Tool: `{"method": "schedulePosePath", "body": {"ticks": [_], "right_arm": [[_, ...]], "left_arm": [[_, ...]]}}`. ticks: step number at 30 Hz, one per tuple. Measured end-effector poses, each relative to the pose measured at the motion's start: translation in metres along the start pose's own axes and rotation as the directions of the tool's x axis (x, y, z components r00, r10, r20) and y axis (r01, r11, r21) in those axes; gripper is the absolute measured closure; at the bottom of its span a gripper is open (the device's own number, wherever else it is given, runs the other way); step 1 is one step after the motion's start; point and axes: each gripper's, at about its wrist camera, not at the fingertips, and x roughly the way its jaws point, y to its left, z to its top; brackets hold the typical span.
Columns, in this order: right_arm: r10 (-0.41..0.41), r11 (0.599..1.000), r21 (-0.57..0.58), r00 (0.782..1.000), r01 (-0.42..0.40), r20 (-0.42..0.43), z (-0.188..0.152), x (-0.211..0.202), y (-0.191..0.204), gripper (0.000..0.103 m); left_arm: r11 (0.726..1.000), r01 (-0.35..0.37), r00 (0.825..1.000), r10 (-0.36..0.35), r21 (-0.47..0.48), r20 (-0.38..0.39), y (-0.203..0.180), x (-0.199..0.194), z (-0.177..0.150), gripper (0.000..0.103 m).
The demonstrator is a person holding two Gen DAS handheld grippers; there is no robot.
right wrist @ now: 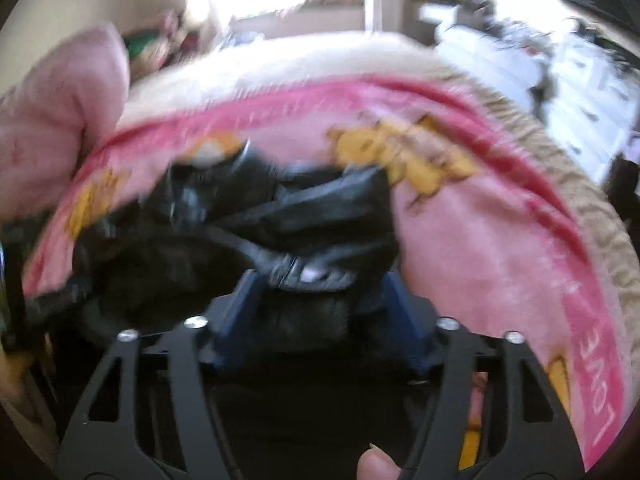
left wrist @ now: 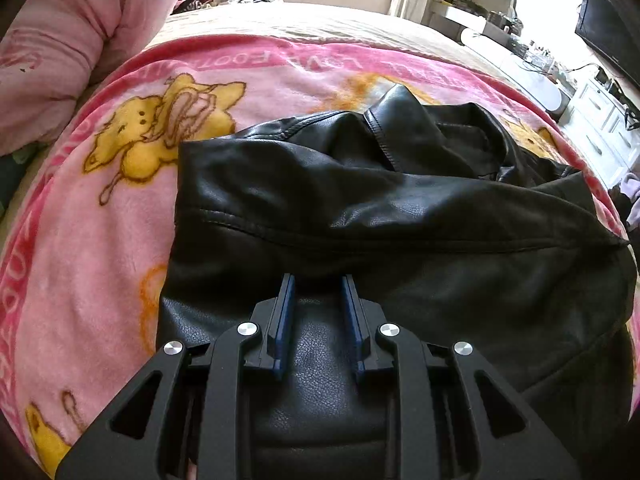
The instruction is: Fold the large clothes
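Jacket: black leather jacket [left wrist: 360,208], crumpled on pink cartoon blanket [left wrist: 100,220] over the bed [left wrist: 320,24].
Left hand-held gripper [left wrist: 319,292]: narrow gap, leather between fingers; grip unclear.
Right hand-held gripper [right wrist: 320,292]: jaws apart, jacket's edge between them, blurred.

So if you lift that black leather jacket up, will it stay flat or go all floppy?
Probably floppy: the black leather jacket already lies in soft humps and folds on the pink blanket. Its shiny surface hints it may slip in a grip. It looks thick, so likely heavy for clothing.
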Motion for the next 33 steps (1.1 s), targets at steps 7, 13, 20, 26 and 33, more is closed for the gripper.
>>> {"method": "schedulePosePath", "body": {"ticks": [7,13,20,26,33], "right_arm": [[0.086,0.978,-0.195,0.995,-0.073,0.057,0.008,-0.003,0.062,0.039],[-0.018,0.95,-0.312,0.989,-0.029,-0.147,-0.011,0.065,0.1,0.029],[0.006,0.966,-0.249,0.973,-0.065,-0.231,-0.029,0.096,0.082,0.028],[0.095,0.96,-0.246,0.981,-0.136,-0.172,-0.022,0.055,0.078,0.028],[0.176,0.94,-0.278,0.978,-0.2,-0.109,-0.039,0.009,0.081,0.028]], "left_arm": [[1.0,0.008,1.0,-0.008,-0.007,0.007,-0.001,-0.002,-0.001,0.08],[1.0,0.019,1.0,-0.018,-0.01,0.013,0.001,-0.003,-0.002,0.08],[1.0,0.025,0.999,-0.025,-0.004,0.027,0.0,-0.002,-0.004,0.08],[0.999,0.036,0.998,-0.037,0.017,0.053,0.0,-0.014,-0.003,0.079],[0.994,0.07,0.99,-0.079,0.084,0.116,-0.014,-0.063,-0.016,0.062]]}}
